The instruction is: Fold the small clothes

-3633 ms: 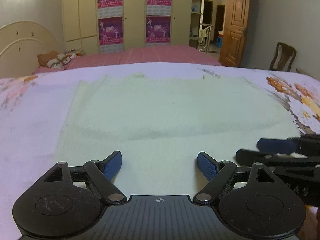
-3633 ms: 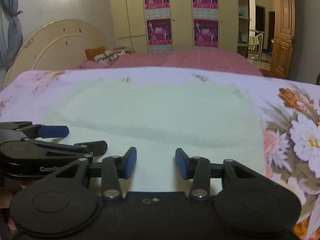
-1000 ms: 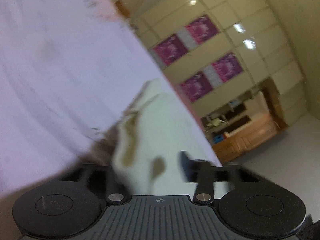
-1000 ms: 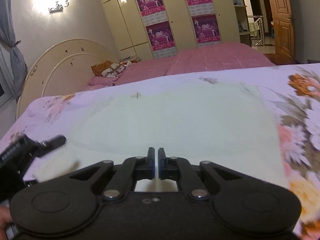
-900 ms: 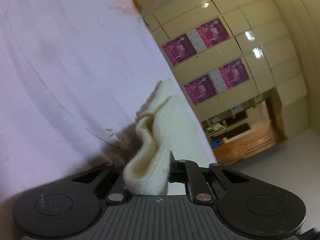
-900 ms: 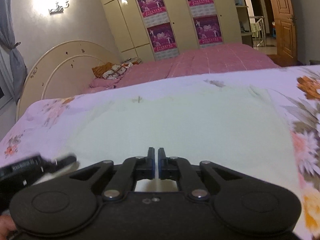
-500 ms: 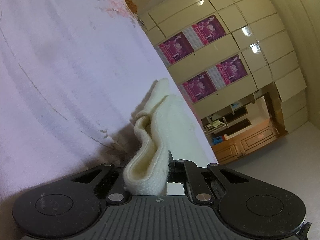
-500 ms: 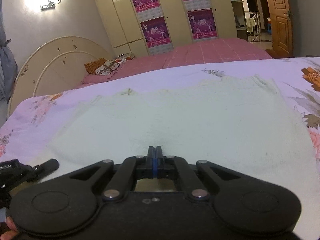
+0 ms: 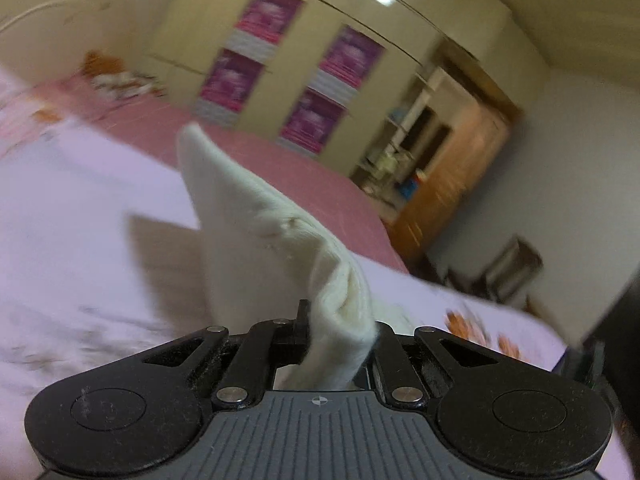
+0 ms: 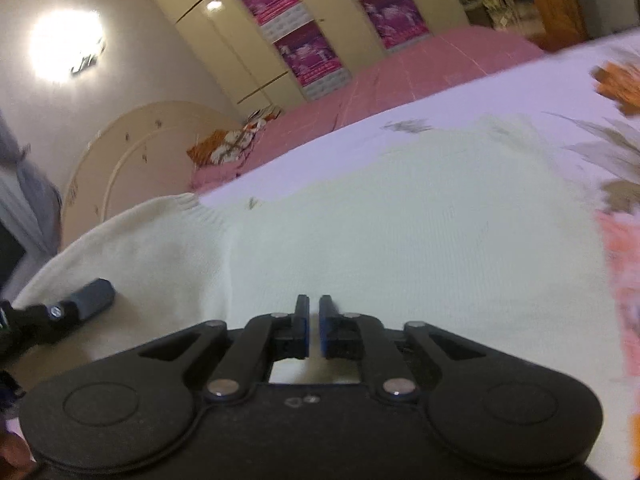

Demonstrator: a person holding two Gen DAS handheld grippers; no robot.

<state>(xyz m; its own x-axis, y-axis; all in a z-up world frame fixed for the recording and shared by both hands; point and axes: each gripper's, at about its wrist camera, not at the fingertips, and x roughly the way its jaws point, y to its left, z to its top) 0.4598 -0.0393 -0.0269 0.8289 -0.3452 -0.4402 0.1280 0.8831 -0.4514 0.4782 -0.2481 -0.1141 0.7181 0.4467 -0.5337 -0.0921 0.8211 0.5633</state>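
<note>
Each gripper is matte black: the left gripper (image 9: 336,332) has a ribbed grey-black deck with a small crosshair mark at six o'clock; the right gripper (image 10: 314,328) carries blue pads, silver pivot screws and round side discs.

- R gripper (image 10: 314,326) sits low in my view, jaws opening, narrow gap btwn the blue pads (image 10: 326,330). Nothing pinched that I can make out; cream cloth lies under and ahead of them.
- Cream knit garment (image 10: 420,232) spread flat on the floral bedsheet (image 10: 520,84), its left side lifted into a raised fold (image 10: 132,240).
- L gripper (image 10: 86,300) at left edge, one dark finger lying against that fold; whether it grips the cloth I can't tell, prob blurred.
- Background: pink bed (image 10: 400,68), curved headboard (image 10: 132,152), wardrobe w/ magenta posters (image 10: 308,54), wall lamp (image 10: 66,46).
</note>
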